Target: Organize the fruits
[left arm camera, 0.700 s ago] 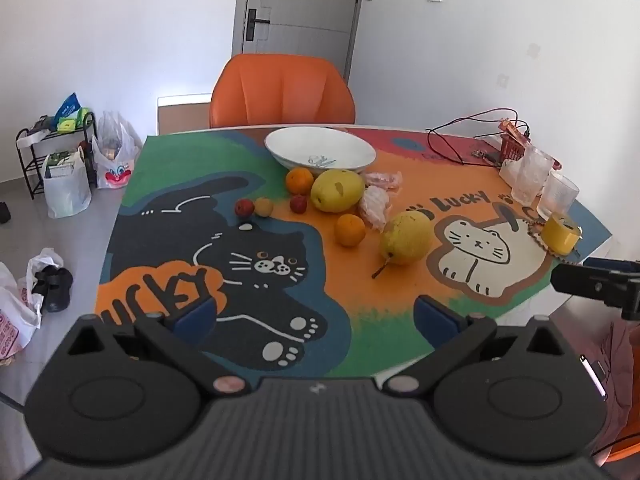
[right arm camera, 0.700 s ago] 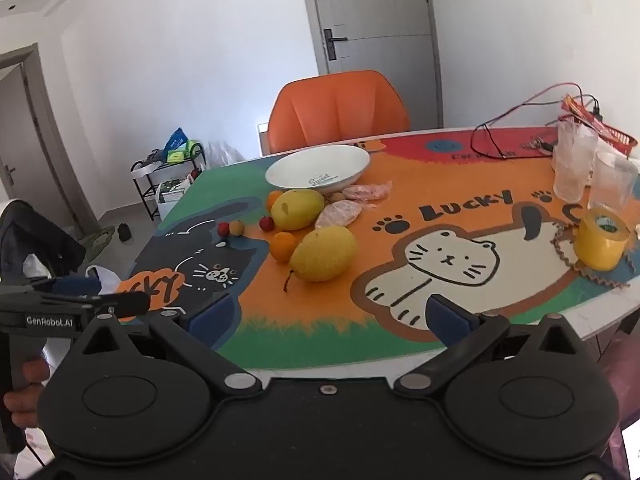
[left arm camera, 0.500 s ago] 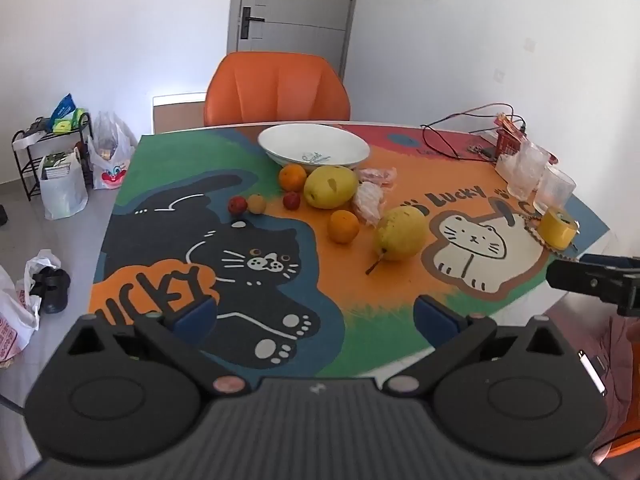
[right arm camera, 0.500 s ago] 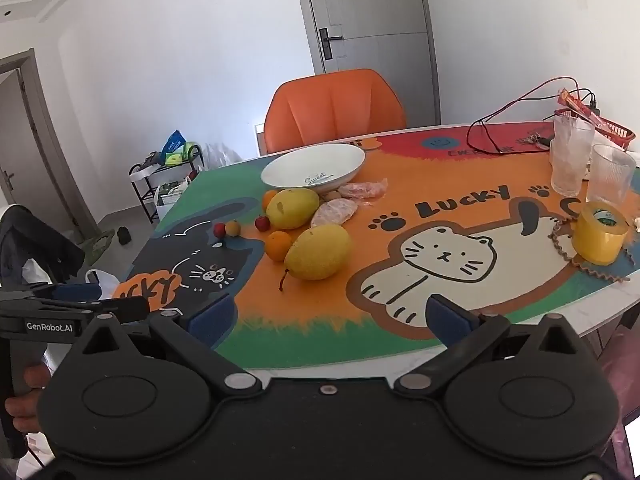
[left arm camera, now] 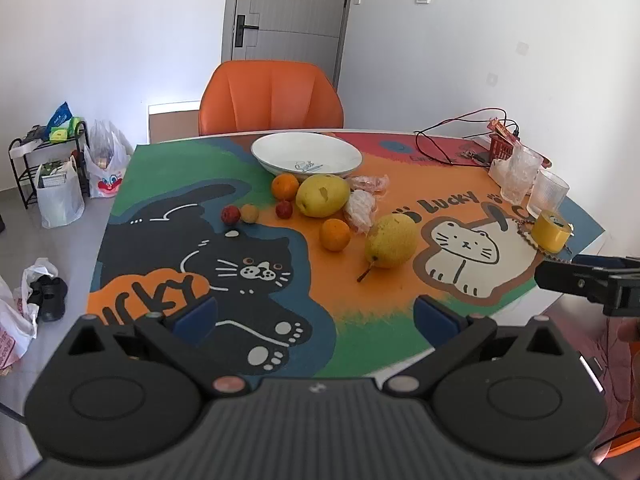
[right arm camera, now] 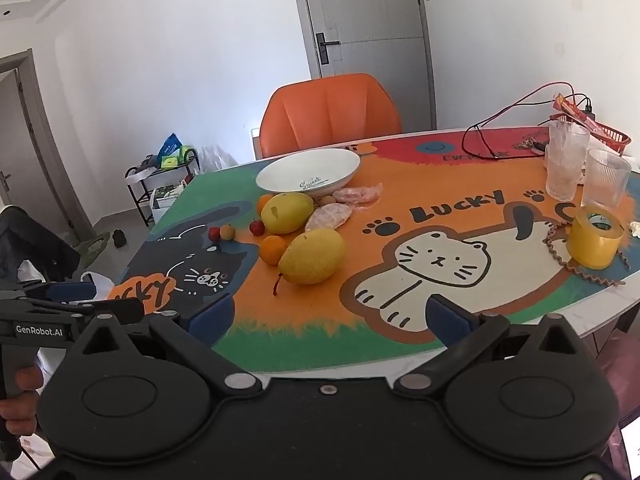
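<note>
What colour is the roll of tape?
Yellow; the roll of tape shows best in the right wrist view.

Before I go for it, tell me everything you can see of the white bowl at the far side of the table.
The white bowl is wide, shallow and glossy, like glazed ceramic, with small dark script and a blue mark printed inside. It stands upright and empty on the printed mat, near the table's far edge in front of the orange chair. An orange and a yellow pear lie close against its near side; whether they touch it I cannot tell.
</note>
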